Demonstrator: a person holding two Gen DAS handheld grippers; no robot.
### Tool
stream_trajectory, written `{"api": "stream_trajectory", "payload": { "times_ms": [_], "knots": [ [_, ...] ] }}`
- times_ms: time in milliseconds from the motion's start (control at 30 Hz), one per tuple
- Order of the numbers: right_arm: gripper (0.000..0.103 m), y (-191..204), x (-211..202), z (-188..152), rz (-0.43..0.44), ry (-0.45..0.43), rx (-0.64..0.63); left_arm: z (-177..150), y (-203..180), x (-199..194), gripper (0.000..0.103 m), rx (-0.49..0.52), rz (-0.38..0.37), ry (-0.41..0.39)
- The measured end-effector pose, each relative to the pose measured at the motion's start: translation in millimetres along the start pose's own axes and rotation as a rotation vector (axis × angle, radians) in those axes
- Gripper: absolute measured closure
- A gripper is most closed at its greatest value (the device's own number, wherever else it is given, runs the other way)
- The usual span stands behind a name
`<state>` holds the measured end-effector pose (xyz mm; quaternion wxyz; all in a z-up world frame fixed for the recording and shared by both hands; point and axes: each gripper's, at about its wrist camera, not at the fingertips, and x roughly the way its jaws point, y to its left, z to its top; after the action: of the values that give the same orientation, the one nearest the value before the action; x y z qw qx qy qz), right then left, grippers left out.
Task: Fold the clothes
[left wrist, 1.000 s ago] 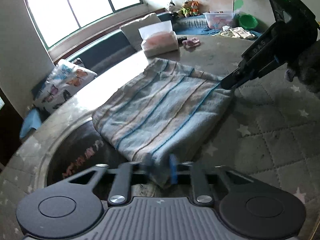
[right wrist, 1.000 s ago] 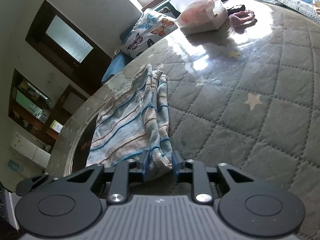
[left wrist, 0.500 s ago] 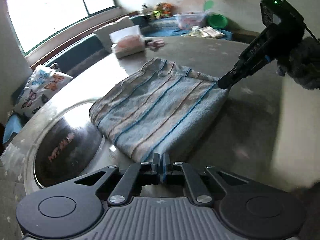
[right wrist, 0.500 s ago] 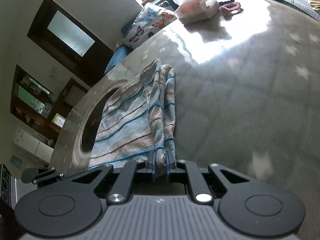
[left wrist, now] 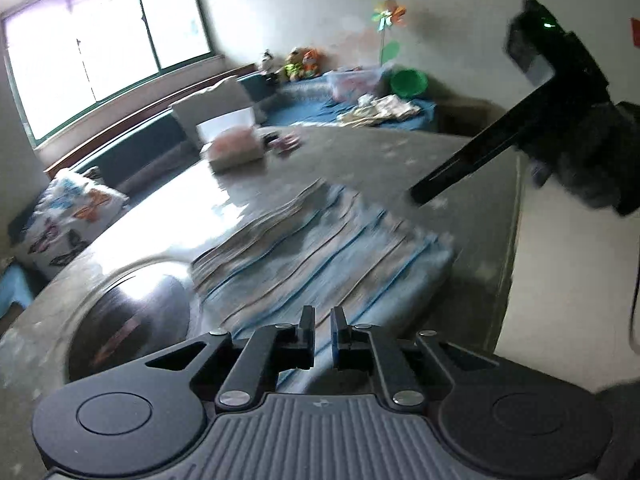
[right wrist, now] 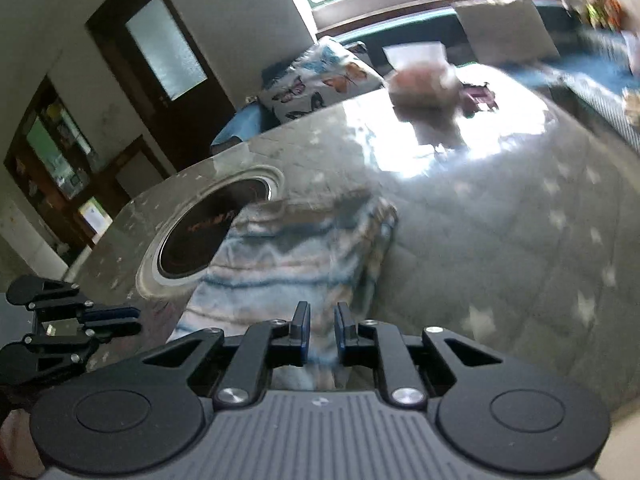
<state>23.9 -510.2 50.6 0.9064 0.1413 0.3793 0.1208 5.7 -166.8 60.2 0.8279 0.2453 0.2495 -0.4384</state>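
A folded striped towel (left wrist: 320,248) lies flat near the table's (right wrist: 500,240) front edge, one side overlapping a round dark inset (right wrist: 208,236). It looks soft, light and floppy; a corner or hemmed edge seems the best hold. The left gripper (left wrist: 322,332) and right gripper (right wrist: 322,328) hover above its near edge, jaws slightly parted, holding nothing.

We see daylight from the window (left wrist: 100,56) glaring white on the table (right wrist: 460,152); motion blur smears both fisheye views, edges bowed.
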Motion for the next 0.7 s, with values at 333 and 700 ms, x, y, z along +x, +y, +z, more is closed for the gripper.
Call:
{"api": "stream_trajectory", "payload": {
  "times_ms": [333,700],
  "knots": [
    [0.090,30.7,18.3,7.8,-0.109,0.019,-0.216,20.4,-30.2,68.3,0.092,0.036,-0.123,0.021],
    [0.091,5.8,65.3,27.1,-0.202,0.018,-0.228,8.4,-33.1,87.5,0.093,0.047,-0.187,0.070]
  ]
}}
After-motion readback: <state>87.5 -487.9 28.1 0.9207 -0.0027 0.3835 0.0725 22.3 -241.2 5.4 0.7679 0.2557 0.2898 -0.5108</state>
